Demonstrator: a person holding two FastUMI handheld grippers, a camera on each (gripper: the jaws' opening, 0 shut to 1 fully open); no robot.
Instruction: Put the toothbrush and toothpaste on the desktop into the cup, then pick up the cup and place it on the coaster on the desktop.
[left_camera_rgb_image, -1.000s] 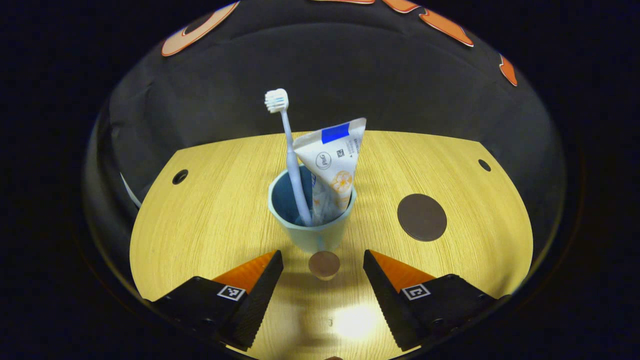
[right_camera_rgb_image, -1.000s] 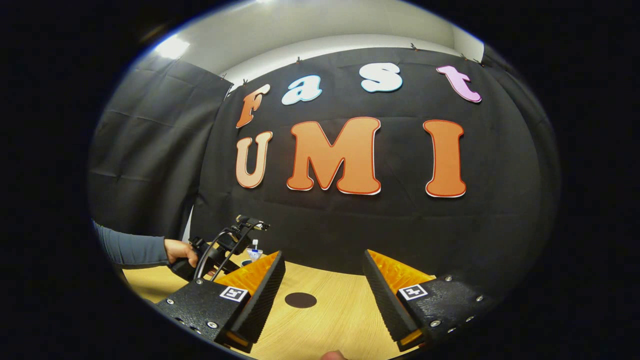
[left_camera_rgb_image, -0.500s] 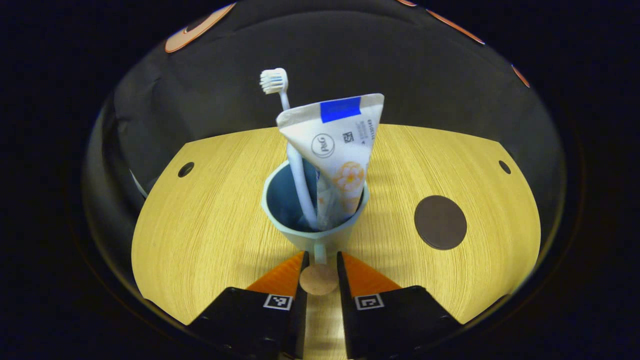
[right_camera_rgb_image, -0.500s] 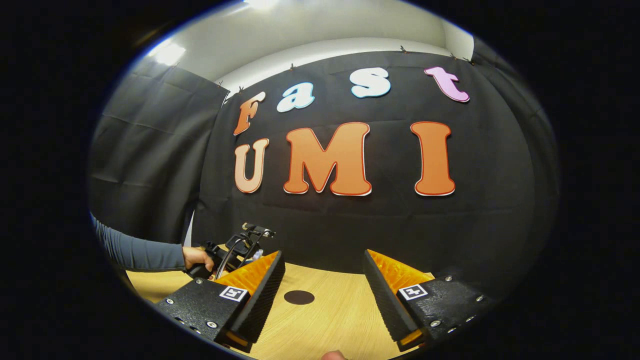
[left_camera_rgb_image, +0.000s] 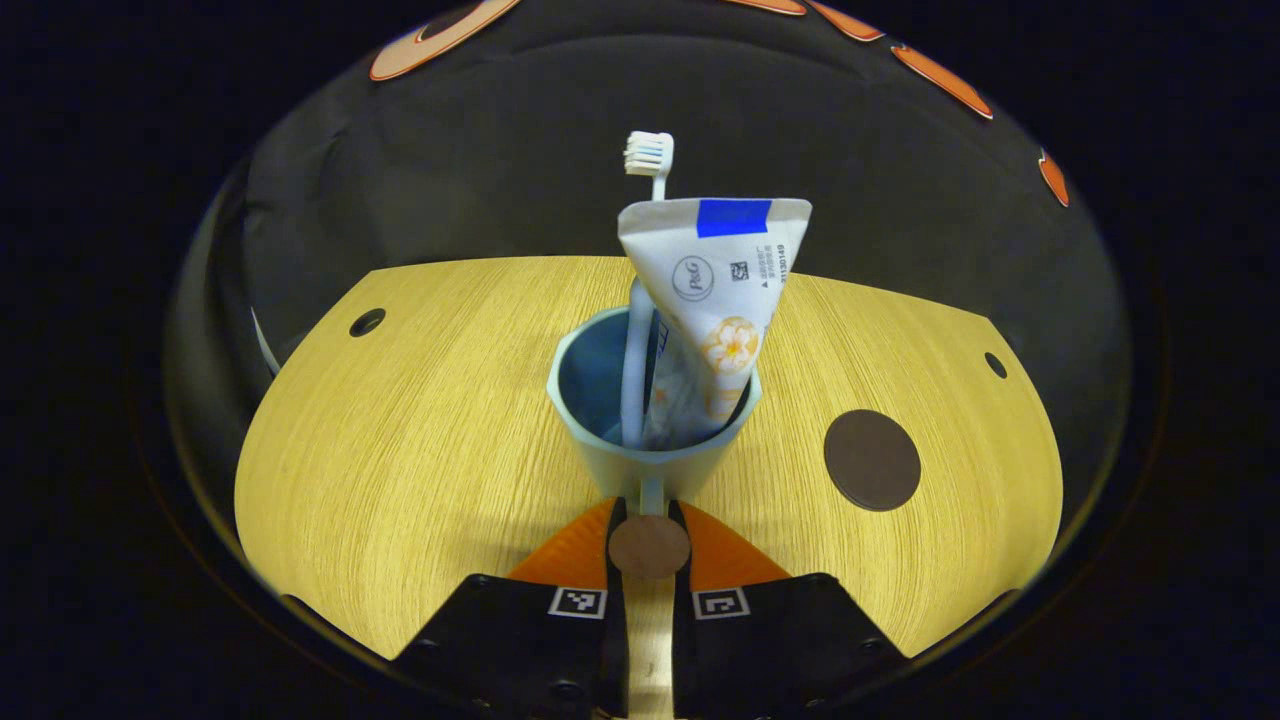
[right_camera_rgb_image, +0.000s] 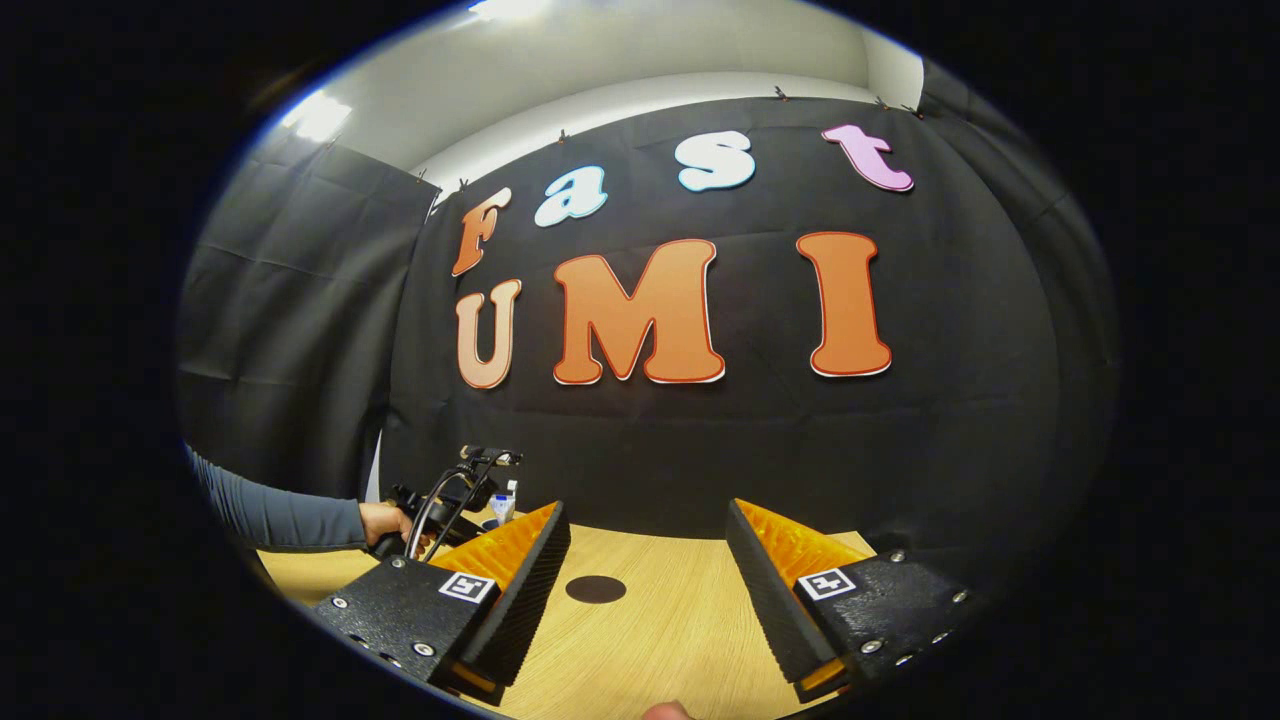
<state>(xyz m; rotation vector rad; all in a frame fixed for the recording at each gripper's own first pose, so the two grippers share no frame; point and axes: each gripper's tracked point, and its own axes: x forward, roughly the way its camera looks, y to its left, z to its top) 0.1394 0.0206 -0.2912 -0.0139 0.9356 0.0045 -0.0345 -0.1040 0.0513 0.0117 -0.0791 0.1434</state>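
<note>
My left gripper (left_camera_rgb_image: 649, 520) is pinched on the handle (left_camera_rgb_image: 649, 497) of the cup (left_camera_rgb_image: 652, 455), which holds the toothbrush (left_camera_rgb_image: 640, 300) and toothpaste (left_camera_rgb_image: 715, 300) upright. The coaster (left_camera_rgb_image: 872, 460) lies at 2 o'clock from the cup. My right gripper (right_camera_rgb_image: 648, 560) is spread, idle.

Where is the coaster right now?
In the left gripper view the coaster lies flat on the desktop, to the right of the cup and apart from it, with nothing on it.
</note>
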